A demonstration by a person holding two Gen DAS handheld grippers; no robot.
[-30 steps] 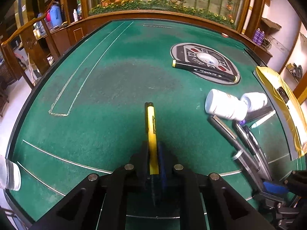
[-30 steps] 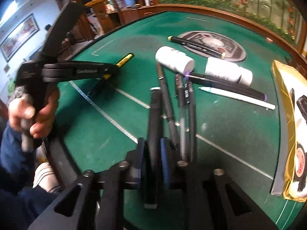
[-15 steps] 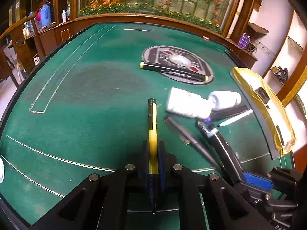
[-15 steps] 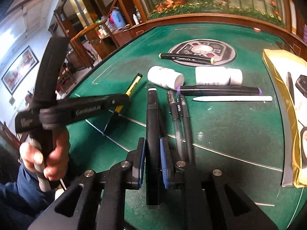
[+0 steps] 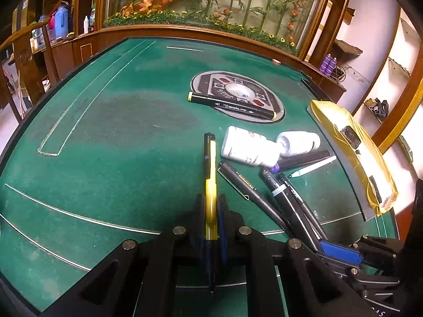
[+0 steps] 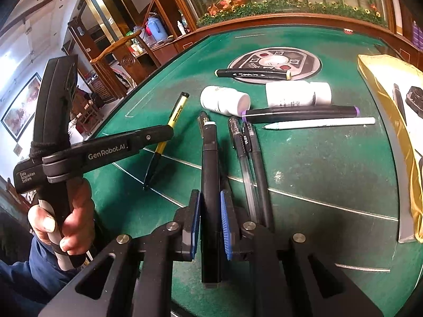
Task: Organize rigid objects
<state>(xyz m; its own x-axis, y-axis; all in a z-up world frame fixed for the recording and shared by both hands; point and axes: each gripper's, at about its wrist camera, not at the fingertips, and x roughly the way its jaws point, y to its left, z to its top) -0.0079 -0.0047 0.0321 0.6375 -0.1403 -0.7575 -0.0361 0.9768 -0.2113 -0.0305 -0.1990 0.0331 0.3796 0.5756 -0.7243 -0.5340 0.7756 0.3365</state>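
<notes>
The left tongs (image 5: 211, 211) are squeezed on a yellow pen (image 5: 210, 174). The pen sticks out ahead of the tongs, and its black tip (image 6: 148, 182) points down at the green desk (image 5: 119, 132). The right tongs (image 6: 210, 206) sit around a thick black marker (image 6: 210, 163). Their blue pads (image 6: 226, 227) are close on each side of it, but small gaps show, so I cannot tell if they are squeezing it.

Next to the black marker lie a clear pen (image 6: 242, 153) and a thin black pen (image 6: 257, 163), side by side. Farther back lie two white bottles (image 6: 224, 101) (image 6: 297, 94) on their sides. In front of them are a marker with purple ends (image 6: 300, 112) and a white pen (image 6: 318, 123). A black marker with pale ends (image 6: 253, 74) lies across a round grey disc (image 6: 275, 60). A gold bag (image 6: 383, 79) sits at the right edge of the desk.

Half a second ago the yellow pen was higher over the desk. Now it has come down beside the other pens. The black marker looks lower too, in line with the pens next to it.

The left tool says "GenRobot.AI" (image 6: 109, 153) and "Data Acquisition System" (image 6: 27, 178). The other writing on the pens is too small to read.
</notes>
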